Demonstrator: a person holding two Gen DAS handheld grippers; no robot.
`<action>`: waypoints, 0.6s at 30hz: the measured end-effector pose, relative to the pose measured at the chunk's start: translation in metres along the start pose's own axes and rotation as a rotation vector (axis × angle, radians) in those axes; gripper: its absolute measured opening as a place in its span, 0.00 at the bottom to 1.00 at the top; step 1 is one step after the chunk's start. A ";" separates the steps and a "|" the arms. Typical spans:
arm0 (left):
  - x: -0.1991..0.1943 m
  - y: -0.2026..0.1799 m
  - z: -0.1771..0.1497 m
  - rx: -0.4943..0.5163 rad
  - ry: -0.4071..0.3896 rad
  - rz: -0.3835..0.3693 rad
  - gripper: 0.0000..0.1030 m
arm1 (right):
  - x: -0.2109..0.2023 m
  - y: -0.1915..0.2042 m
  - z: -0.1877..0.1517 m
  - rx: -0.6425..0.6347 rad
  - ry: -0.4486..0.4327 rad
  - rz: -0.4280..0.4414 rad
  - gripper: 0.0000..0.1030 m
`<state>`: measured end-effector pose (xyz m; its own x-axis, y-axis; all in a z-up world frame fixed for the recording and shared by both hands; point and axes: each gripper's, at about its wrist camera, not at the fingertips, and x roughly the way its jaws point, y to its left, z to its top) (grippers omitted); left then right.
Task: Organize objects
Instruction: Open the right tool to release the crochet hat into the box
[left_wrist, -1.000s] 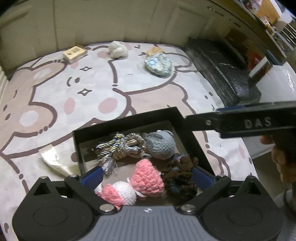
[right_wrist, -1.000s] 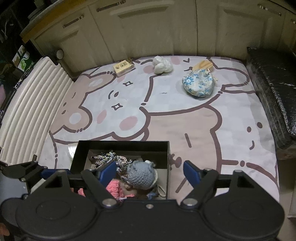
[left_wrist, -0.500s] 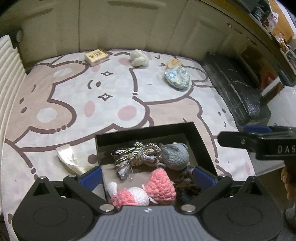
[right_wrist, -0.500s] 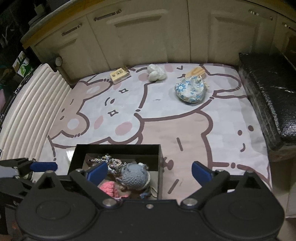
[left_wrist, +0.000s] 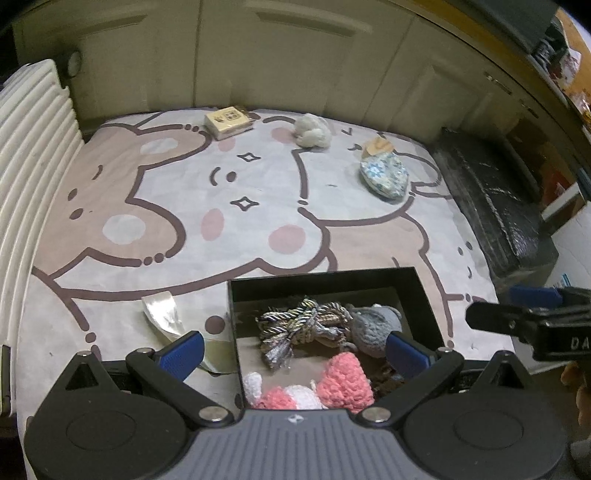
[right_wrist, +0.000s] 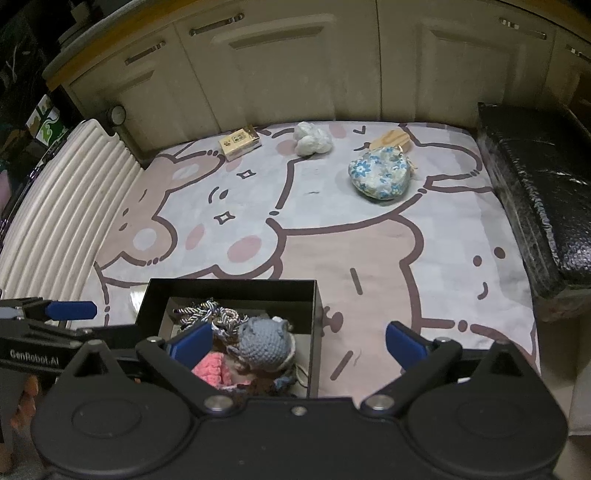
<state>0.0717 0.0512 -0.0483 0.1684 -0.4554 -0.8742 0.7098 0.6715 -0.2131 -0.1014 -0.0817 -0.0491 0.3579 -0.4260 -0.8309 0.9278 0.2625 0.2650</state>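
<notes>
A black open box (left_wrist: 325, 275) (right_wrist: 229, 284) sits at the near edge of the cartoon mat. Inside lie a braided rope bundle (left_wrist: 303, 325), a grey crochet toy (left_wrist: 373, 325) (right_wrist: 264, 341) and pink crochet pieces (left_wrist: 343, 380). My left gripper (left_wrist: 295, 350) hovers open over the box, holding nothing. My right gripper (right_wrist: 298, 342) straddles the box's right wall; its jaws are opening and the pads touch nothing. Far back on the mat lie a small wooden block (right_wrist: 238, 142), a white fluffy ball (right_wrist: 312, 138) and a blue floral pouch (right_wrist: 380, 177).
A curled strip of clear tape (left_wrist: 162, 314) lies left of the box. A white ribbed pad (right_wrist: 55, 206) borders the mat on the left, a black cushion (right_wrist: 535, 192) on the right. Cabinet doors close off the back. A wooden piece (right_wrist: 391, 138) lies behind the pouch.
The right jaws have spread wide apart, away from the grey crochet toy, which stays in the box. The left gripper rolled and pulled back, so more of the mat shows.
</notes>
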 end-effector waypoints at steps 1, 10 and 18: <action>0.000 0.001 0.000 -0.008 -0.001 0.007 1.00 | 0.001 -0.001 0.000 0.003 0.001 0.001 0.98; 0.001 0.014 0.005 -0.038 -0.025 0.060 1.00 | 0.005 -0.002 0.002 0.010 0.002 -0.018 0.98; 0.004 0.015 0.012 -0.023 -0.039 0.087 1.00 | 0.007 -0.006 0.005 0.018 -0.008 -0.023 0.98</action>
<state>0.0910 0.0530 -0.0498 0.2555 -0.4169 -0.8723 0.6752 0.7228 -0.1476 -0.1039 -0.0908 -0.0545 0.3375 -0.4389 -0.8328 0.9375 0.2367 0.2552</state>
